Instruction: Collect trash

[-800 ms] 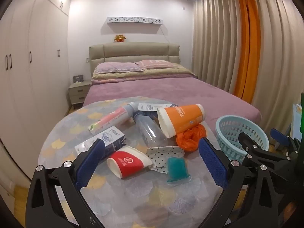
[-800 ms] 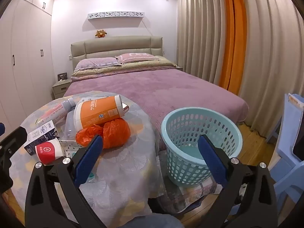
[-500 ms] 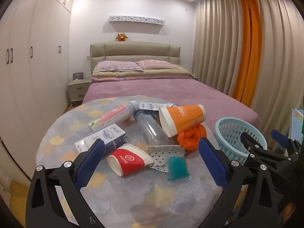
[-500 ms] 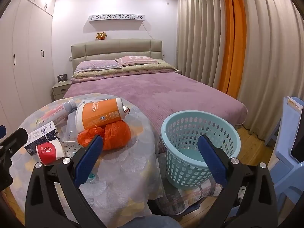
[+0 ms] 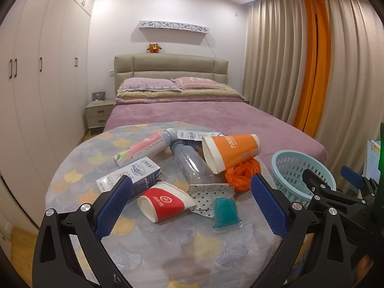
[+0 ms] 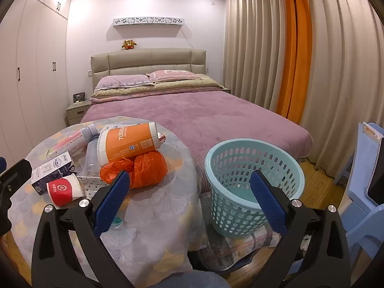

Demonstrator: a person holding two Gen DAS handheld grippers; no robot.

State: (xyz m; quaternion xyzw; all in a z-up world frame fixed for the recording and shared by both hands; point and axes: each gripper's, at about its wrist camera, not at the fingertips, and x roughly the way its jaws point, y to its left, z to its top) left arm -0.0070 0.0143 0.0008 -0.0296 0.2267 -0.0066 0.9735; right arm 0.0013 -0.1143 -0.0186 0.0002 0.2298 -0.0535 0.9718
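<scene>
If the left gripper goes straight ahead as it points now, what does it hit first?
Most likely the red paper cup lying on its side, with the teal jelly cup just to its right. The left gripper is open, and both sit between its fingers; depth is uncertain.

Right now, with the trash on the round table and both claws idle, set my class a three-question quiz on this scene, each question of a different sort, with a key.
1. True or false: the teal basket already holds a piece of trash.
2. Multiple choice: the big orange cup lies on its side, leaning on A) the red cup, B) the orange plastic bag and the clear bottle, C) the milk carton.
3. Fill in: both the left claw and the right claw are ____ and hold nothing.

Key: 1 false, its visible inside is bare. 2 B. 3 open.
</scene>
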